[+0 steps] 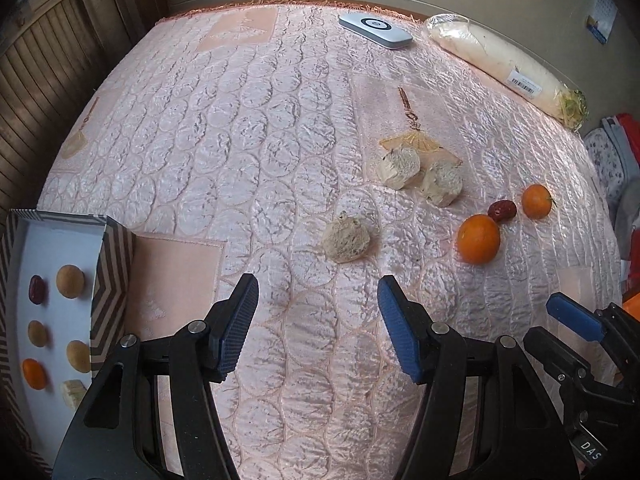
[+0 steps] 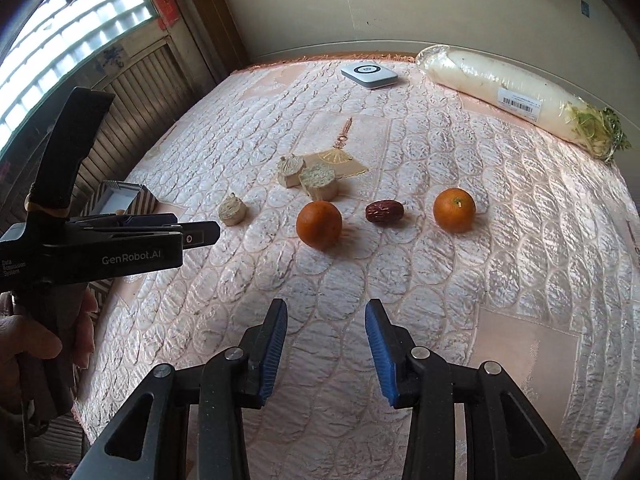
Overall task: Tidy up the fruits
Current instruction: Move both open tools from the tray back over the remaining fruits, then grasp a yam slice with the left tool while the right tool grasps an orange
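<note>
On the pink quilted table lie two oranges (image 2: 319,224) (image 2: 454,210), a red date (image 2: 384,211) between them, and three beige cut chunks (image 2: 233,210) (image 2: 319,181) (image 2: 291,169). In the left wrist view the nearest chunk (image 1: 346,239) lies just ahead of my open, empty left gripper (image 1: 318,298); the oranges (image 1: 479,239) (image 1: 537,201) and date (image 1: 501,211) lie to its right. My right gripper (image 2: 326,322) is open and empty, short of the near orange. A patterned box (image 1: 114,264) at the left holds a date, an orange and several beige pieces.
A wrapped white radish (image 2: 520,98) lies along the far right edge. A white flat device (image 2: 369,74) sits at the far edge. The left gripper's body (image 2: 100,248) reaches in from the left of the right wrist view. Wooden panelling stands to the left.
</note>
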`<control>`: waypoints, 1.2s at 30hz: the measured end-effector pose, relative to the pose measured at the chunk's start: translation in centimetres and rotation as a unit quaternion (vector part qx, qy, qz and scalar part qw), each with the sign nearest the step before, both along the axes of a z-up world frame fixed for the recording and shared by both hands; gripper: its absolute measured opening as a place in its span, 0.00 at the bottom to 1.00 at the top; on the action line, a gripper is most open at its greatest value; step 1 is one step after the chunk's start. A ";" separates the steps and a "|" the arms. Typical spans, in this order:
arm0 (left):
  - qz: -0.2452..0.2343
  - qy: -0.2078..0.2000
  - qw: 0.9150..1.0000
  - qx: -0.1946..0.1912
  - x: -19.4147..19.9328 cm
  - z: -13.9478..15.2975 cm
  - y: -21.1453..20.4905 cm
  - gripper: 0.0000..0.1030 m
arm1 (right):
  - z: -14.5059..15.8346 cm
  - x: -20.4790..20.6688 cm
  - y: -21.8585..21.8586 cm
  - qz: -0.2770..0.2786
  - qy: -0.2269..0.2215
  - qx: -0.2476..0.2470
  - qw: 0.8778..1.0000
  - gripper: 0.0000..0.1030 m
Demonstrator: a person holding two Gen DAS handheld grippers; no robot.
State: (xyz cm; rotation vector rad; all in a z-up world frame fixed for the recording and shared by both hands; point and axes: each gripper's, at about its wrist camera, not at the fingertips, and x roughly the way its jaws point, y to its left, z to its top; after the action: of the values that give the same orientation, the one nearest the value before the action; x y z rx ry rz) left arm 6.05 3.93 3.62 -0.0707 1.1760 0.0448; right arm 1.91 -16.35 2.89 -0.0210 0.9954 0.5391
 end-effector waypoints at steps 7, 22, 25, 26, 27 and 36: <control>0.001 0.005 1.000 0.002 0.7 -0.5 -0.2 0.61 | 0.0 0.9 -0.1 -0.011 -0.004 -0.001 1.000 0.38; -0.019 0.006 1.000 0.001 2.1 -1.5 -0.5 0.61 | -0.8 2.2 0.5 -0.004 0.007 0.004 1.000 0.38; -0.019 0.004 1.000 0.003 2.4 -1.6 -0.6 0.61 | -0.9 2.5 0.6 -0.002 0.006 0.005 1.000 0.38; -0.018 0.004 1.000 0.004 2.5 -1.6 -0.6 0.61 | -0.9 2.7 0.7 0.000 0.006 0.004 1.000 0.38; -0.018 0.003 1.000 0.006 2.6 -1.7 -0.6 0.61 | -0.9 2.8 0.9 0.002 0.006 0.004 1.000 0.38; -0.024 0.001 0.999 0.020 3.0 -2.0 -0.7 0.61 | -1.7 4.5 3.0 0.018 0.008 -0.001 1.000 0.40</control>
State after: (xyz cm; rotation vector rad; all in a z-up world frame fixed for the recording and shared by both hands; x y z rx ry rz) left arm 9.09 3.25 1.63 -0.0059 1.1778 0.0258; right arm 6.41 -13.37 1.19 -0.0367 1.0119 0.5729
